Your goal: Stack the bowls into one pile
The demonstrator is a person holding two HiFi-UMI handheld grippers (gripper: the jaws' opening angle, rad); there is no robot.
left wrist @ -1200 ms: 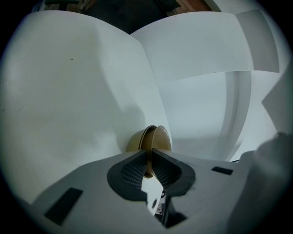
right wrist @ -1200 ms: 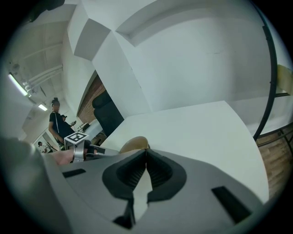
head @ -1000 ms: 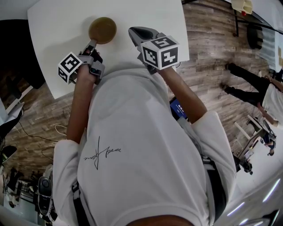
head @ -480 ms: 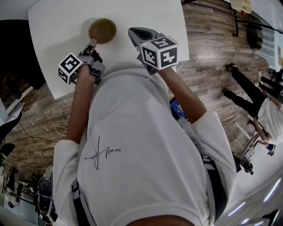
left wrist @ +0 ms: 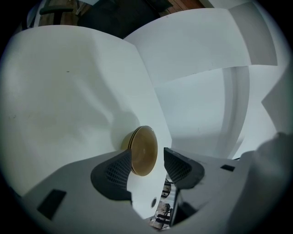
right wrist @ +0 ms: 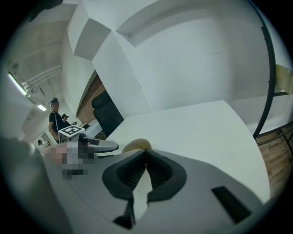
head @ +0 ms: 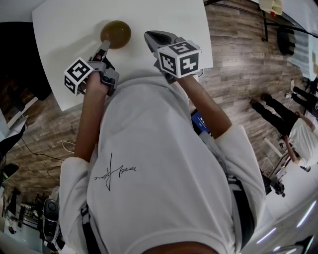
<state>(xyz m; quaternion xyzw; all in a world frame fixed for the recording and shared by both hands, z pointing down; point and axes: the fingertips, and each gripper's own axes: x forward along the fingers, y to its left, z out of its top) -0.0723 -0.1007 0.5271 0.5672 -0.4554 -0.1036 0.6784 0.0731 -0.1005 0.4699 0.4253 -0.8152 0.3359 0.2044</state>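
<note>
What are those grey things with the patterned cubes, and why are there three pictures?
A person holds a tool in each hand, called a hand-held gripper. Each has two jaws that pinch things, like tongs. The cube with square patterns is part of the tool. One picture comes from a camera on the person's head, looking down. The other two come from cameras riding on the tools, looking along their jaws. On the white table sits a small pile of brown bowls. The left hand-held gripper has its jaws apart, with the pile showing between them, not pinched. The right hand-held gripper has its jaws shut and holds nothing.
</note>
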